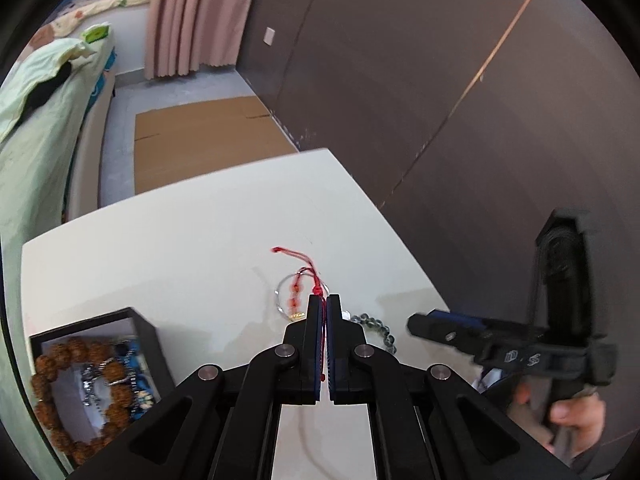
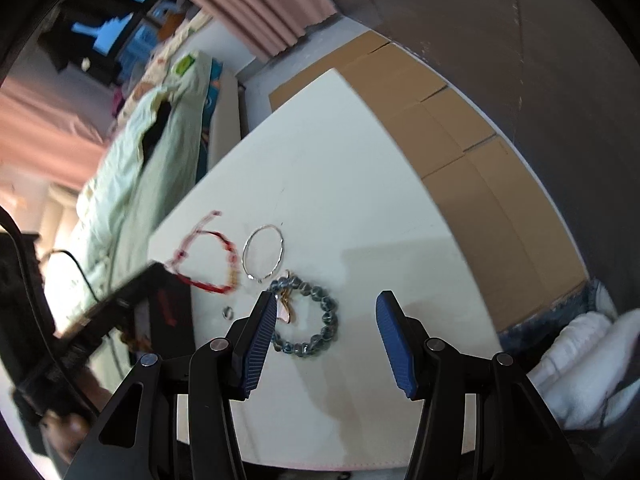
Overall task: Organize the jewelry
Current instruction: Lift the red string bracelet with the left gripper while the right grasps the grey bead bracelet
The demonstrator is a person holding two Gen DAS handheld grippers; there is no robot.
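My left gripper (image 1: 324,300) is shut on a red string bracelet (image 1: 310,280) and holds it just above the white table (image 1: 180,248); the bracelet shows blurred in the right wrist view (image 2: 208,256). A thin silver bangle (image 2: 264,254) lies beside it. A blue-grey bead bracelet (image 2: 312,320) lies just ahead of my right gripper (image 2: 326,300), which is open and empty above it. A small ring (image 2: 228,312) lies to its left. A black box (image 1: 100,368) at the lower left holds a brown bead bracelet (image 1: 60,360).
Flat cardboard (image 2: 460,152) lies on the floor beyond the table. A dark wall (image 1: 440,80) stands to the right. A bed with green bedding (image 1: 36,120) is on the left, with pink curtains (image 1: 192,16) behind.
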